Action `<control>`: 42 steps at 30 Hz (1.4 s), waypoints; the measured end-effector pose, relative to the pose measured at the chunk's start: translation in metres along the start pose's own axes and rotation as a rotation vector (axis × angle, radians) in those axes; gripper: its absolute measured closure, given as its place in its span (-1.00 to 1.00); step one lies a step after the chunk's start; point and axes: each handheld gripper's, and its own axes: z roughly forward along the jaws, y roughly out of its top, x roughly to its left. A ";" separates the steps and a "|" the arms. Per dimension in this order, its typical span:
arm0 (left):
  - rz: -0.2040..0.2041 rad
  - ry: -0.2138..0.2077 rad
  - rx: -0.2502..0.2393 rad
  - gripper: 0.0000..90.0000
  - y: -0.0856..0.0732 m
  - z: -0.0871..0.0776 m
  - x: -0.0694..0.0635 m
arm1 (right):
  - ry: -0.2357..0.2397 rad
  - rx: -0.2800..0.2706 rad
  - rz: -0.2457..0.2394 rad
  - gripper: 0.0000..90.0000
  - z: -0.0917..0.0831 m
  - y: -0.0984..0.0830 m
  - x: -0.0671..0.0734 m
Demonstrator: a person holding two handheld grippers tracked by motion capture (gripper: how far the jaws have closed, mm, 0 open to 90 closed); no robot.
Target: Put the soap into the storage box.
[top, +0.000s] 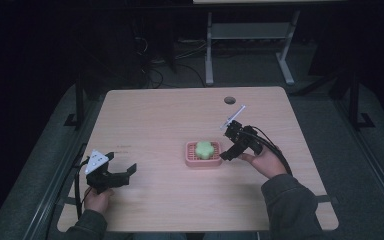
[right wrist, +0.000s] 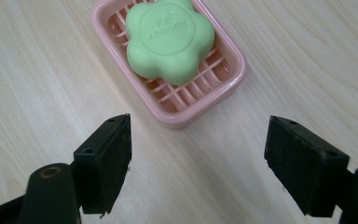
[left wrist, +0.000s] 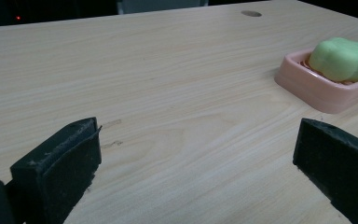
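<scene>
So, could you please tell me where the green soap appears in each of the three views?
High view: green soap at table centre, in the pink dish.
Left gripper view: upper right, in the dish.
Right gripper view: top centre, in the dish.
Shared landmark: the pink dish.

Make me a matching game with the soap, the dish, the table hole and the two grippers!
Things:
1. soap
2. soap dish
3. hole in the table
4. left gripper
5. right gripper

Descriptions:
A. pink, with a slatted bottom
B. near the table's far edge
C. green, shaped like a flower
D. jaws open, right beside the dish
E. jaws open, far from the dish, near the table's left front

Pairs: 1-C, 2-A, 3-B, 4-E, 5-D
</scene>
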 end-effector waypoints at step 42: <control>0.017 0.005 0.017 -1.00 -0.001 0.001 -0.001 | -0.001 -0.026 0.106 -0.49 -0.008 -0.080 -0.001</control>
